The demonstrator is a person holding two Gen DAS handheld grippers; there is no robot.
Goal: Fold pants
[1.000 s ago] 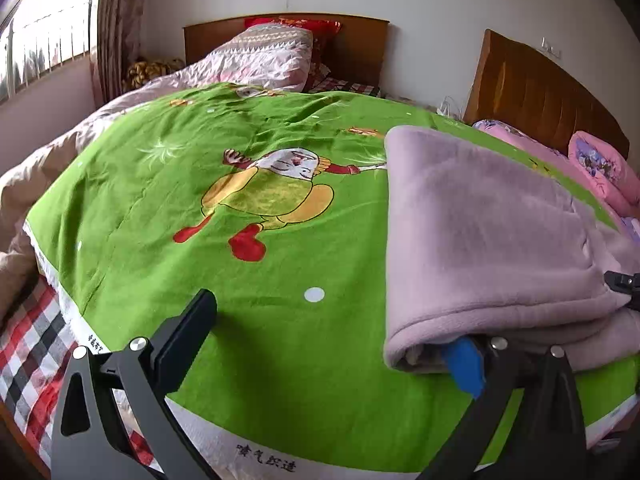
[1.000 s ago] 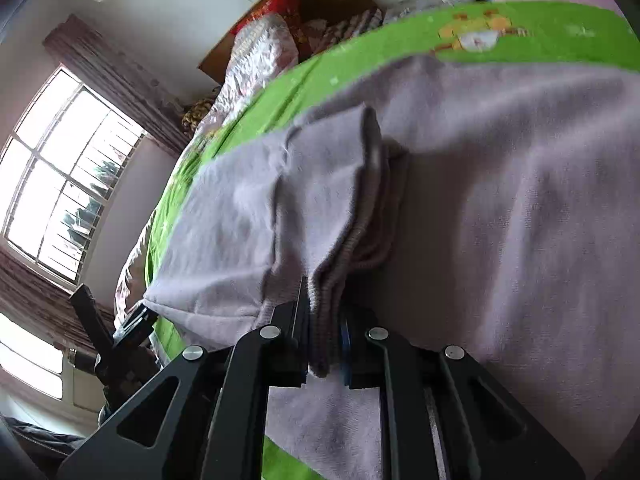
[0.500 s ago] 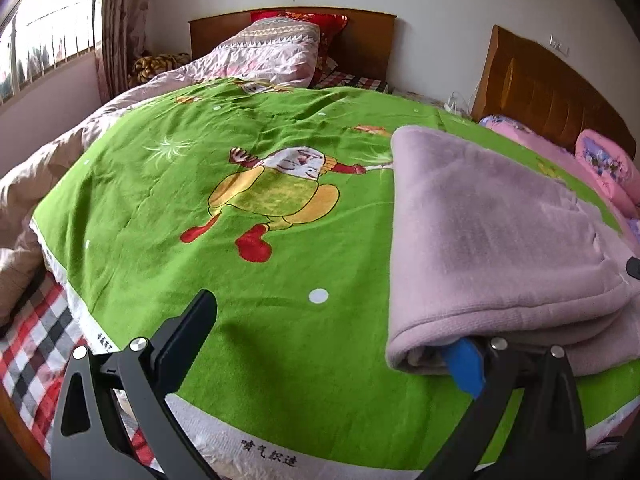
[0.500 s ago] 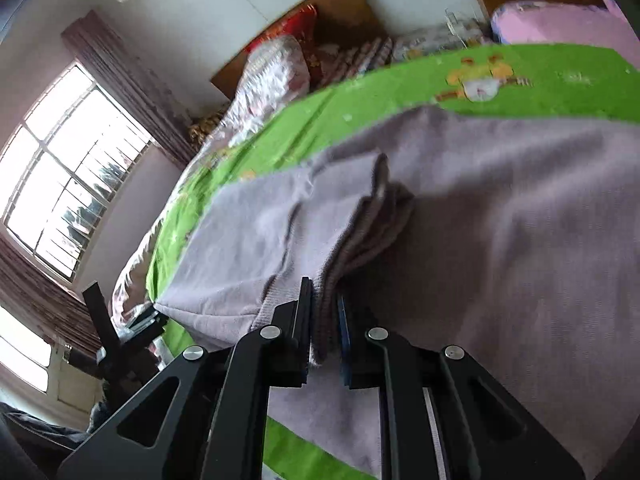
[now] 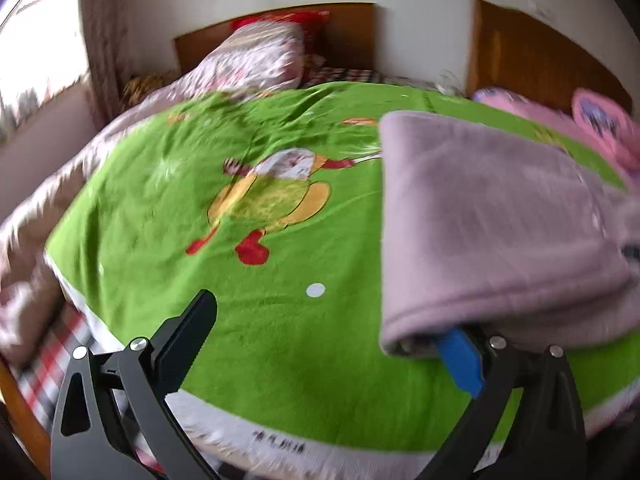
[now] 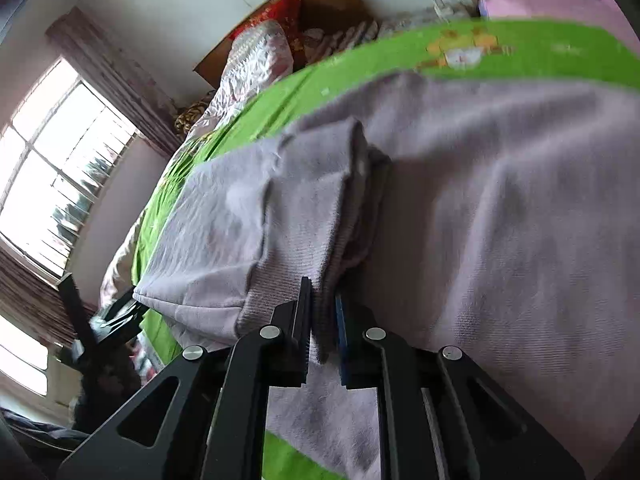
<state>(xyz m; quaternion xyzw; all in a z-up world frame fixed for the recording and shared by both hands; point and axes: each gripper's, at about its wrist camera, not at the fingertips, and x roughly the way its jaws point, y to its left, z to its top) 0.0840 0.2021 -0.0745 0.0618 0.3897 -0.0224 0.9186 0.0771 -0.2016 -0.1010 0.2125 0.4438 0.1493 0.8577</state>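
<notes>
1 pair of lilac fleece pants (image 5: 492, 216) is lying folded over on the right side of a green blanket (image 5: 248, 320) that is covering the bed. The left claw (image 5: 328, 344) is standing wide apart at the near edge of the bed: its left finger (image 5: 188, 332) is hovering over bare green blanket, while its right finger, with 1 blue pad (image 5: 460, 360), is sitting tucked under the near left corner of the pants, so the claw is gripping nothing between its 2 fingers. In the right wrist view, the right claw (image 6: 322, 328) is clenching a bunched, ribbed edge of the pants (image 6: 320, 216) between its 2 nearly closed fingers, and that fold of cloth is rising above the flatter fabric spreading out to the right. The left claw is also showing there, low at the left past the corner of the pants. On the blanket, 1 cartoon figure (image 5: 272, 200) in yellow and red is lying left of the pants, with 1 white dot (image 5: 315, 290) nearer. 2 wooden headboards (image 5: 536, 56) are standing against the far wall, and 1 window (image 6: 52, 176) is letting in light at the left.
</notes>
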